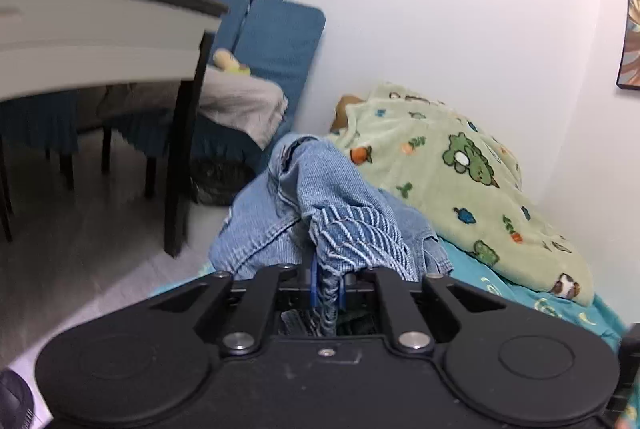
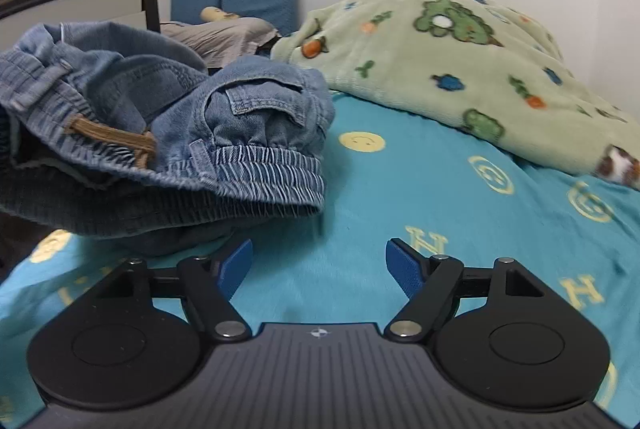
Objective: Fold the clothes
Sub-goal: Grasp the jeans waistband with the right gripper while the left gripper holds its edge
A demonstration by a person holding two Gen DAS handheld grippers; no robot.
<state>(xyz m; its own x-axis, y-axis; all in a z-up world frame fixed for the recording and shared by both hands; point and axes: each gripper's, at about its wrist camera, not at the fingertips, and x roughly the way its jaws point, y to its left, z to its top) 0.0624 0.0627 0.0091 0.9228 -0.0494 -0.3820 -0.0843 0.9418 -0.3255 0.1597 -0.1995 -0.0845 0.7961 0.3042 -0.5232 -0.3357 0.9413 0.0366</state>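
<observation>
The left gripper (image 1: 327, 279) is clenched on the elastic waistband of the denim shorts (image 1: 316, 205), with the gathered band pinched between its blue pads and the rest of the garment bunched up beyond them. In the right wrist view the denim shorts (image 2: 168, 133) lie in a crumpled heap on the near left part of the turquoise bedsheet (image 2: 460, 197). Their ribbed waistband runs roughly left to right, with its open edge facing the near side, and a brown drawstring (image 2: 112, 139) shows inside. The heap is too rumpled to tell which way the legs point. The right gripper (image 2: 319, 269) is released, jaws spread wide and low over the sheet, just near of the shorts. A green cartoon blanket (image 2: 460, 57) lies heaped at the far right.
</observation>
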